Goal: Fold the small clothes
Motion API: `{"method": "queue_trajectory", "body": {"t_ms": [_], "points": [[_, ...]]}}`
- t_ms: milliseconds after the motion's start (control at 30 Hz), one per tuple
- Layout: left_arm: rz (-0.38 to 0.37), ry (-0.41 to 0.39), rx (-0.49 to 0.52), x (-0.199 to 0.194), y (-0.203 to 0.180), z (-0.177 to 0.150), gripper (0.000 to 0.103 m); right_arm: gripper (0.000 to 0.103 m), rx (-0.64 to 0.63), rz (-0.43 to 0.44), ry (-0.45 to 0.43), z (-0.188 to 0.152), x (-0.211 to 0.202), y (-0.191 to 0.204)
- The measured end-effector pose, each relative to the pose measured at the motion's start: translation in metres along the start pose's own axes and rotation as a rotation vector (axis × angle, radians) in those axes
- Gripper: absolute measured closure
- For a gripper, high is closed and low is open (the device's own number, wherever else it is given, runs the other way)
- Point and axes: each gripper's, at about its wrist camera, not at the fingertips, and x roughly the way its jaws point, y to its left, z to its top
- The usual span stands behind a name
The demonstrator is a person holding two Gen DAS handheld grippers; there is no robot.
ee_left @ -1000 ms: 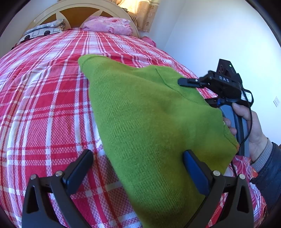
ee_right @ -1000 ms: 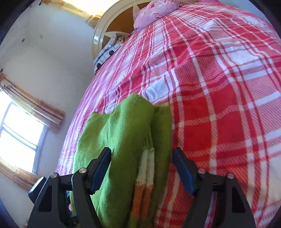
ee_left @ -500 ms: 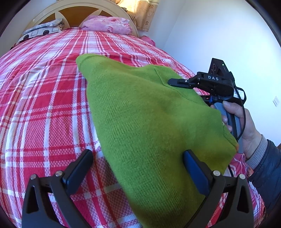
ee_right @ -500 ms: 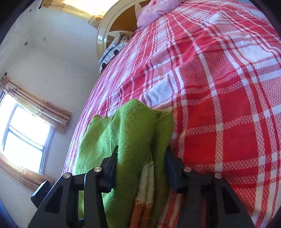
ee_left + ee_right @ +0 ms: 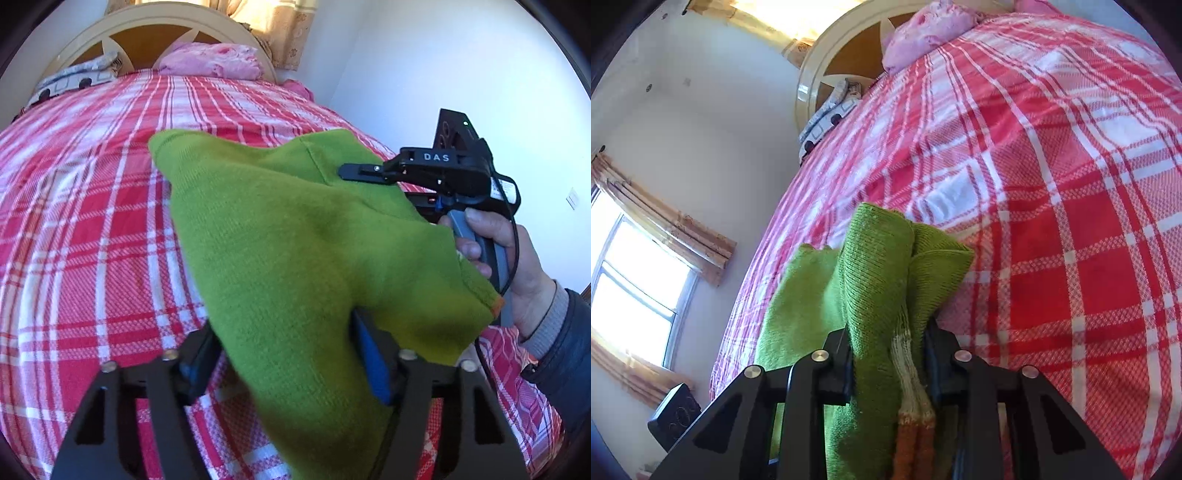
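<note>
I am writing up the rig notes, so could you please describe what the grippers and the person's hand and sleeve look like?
Both grippers are black. The left gripper has blue pads and silver screws. The right gripper carries white "DAS" lettering, a green light, a black cable and a grey-blue handle. The bare hand emerges from a grey knit cuff under a dark blue sleeve.

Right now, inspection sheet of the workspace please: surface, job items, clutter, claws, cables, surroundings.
Surface: bed with red plaid cover.
Job items: green sweater, bunched, orange and white cuff stripes showing in the right view.
Clutter: pink pillow and patterned cloth at the headboard.
Claws: left claw clamped on the sweater; right claw clamped on it too.
Cables: black cable by the right hand.
Surroundings: white walls, window, curtains.
</note>
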Motion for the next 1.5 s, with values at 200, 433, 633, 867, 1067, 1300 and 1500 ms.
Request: {"method": "queue_trajectory", "body": {"t_ms": [200, 433, 633, 867, 1067, 1300, 1500], "points": [[-0.001, -0.046, 0.020, -0.027, -0.003, 0.001, 0.060, 0.074, -0.047, 0.004, -0.026, -0.002, -0.012, 0.033], [0.028, -0.103, 0.039, -0.074, 0.002, -0.012, 0.063, 0.074, -0.112, 0.031, -0.025, -0.019, -0.012, 0.081], [0.066, -0.136, 0.037, -0.108, 0.014, -0.027, 0.063, 0.074, -0.160, 0.079, -0.011, -0.040, -0.005, 0.123], [0.106, -0.169, 0.012, -0.141, 0.027, -0.049, 0.063, 0.074, -0.177, 0.130, 0.012, -0.064, 0.012, 0.156], [0.132, -0.163, -0.017, -0.160, 0.038, -0.066, 0.064, 0.074, -0.197, 0.159, 0.035, -0.087, 0.023, 0.181], [0.158, -0.181, -0.040, -0.184, 0.050, -0.085, 0.064, 0.074, -0.212, 0.185, 0.073, -0.107, 0.042, 0.204], [0.181, -0.194, -0.079, -0.199, 0.068, -0.097, 0.064, 0.074, -0.236, 0.202, 0.102, -0.120, 0.061, 0.230]]}}
